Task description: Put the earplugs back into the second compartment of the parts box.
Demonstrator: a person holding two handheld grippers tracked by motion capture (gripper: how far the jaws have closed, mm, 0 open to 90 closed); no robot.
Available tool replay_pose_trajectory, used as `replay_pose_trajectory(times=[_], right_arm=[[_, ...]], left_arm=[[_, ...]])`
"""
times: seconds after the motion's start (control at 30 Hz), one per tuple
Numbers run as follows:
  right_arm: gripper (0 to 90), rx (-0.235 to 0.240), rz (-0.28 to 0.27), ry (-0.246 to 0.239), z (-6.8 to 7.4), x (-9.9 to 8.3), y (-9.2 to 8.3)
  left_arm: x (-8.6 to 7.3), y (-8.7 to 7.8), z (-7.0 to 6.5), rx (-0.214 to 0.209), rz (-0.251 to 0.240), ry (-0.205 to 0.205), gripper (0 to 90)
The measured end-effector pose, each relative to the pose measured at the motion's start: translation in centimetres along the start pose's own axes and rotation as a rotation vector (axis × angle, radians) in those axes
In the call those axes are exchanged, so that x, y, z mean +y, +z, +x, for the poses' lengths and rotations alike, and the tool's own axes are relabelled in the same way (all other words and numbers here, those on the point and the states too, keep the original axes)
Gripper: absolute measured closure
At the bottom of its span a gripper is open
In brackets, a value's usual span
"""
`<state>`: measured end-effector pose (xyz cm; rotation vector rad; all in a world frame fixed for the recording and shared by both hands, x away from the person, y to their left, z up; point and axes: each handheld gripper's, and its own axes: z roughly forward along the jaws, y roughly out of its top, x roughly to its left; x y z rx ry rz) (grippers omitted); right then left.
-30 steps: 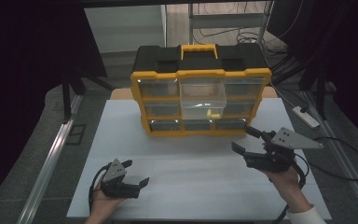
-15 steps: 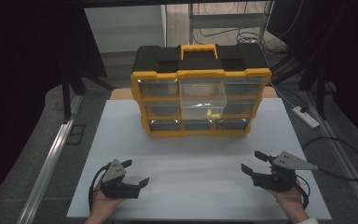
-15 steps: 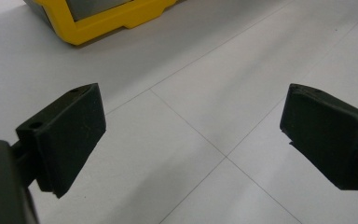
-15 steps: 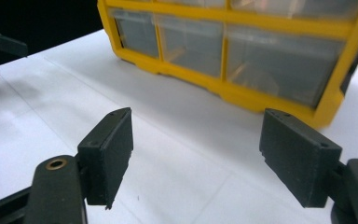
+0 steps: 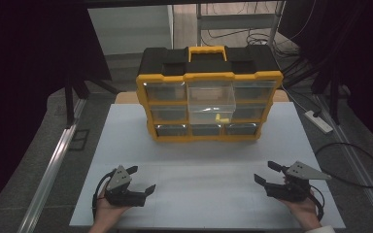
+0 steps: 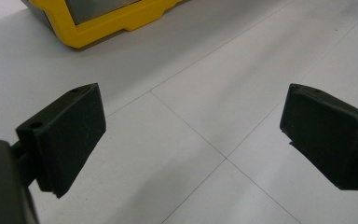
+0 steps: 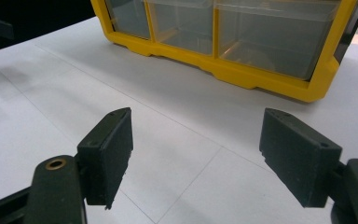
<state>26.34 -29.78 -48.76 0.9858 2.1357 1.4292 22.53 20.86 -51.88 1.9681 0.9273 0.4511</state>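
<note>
We rest our left tongs [image 5: 138,179] spread and empty on the white worktop [image 5: 209,160]; the yellow-and-black plastic drawer organiser [image 5: 209,104] stands well ahead, middle drawer pulled out; our right tongs [image 5: 266,173], likewise spread, wait facing it.

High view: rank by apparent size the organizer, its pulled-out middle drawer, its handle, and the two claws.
1. Organizer
2. Middle drawer
3. Left claw and right claw: each with its body looks about alike, so no ranking between them.
4. Handle, a little smaller; it sits farther from the camera, so its true size is unsure.
</note>
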Motion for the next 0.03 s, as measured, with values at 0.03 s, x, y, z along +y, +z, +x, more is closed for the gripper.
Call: replay_pose_trajectory(times=[0.03], right_arm=[[25.6, 0.001, 0.0, -0.002, -0.01, -0.01, 0.03]], left_arm=[[0.0, 0.01, 0.0, 0.0, 0.0, 0.001, 6.8]])
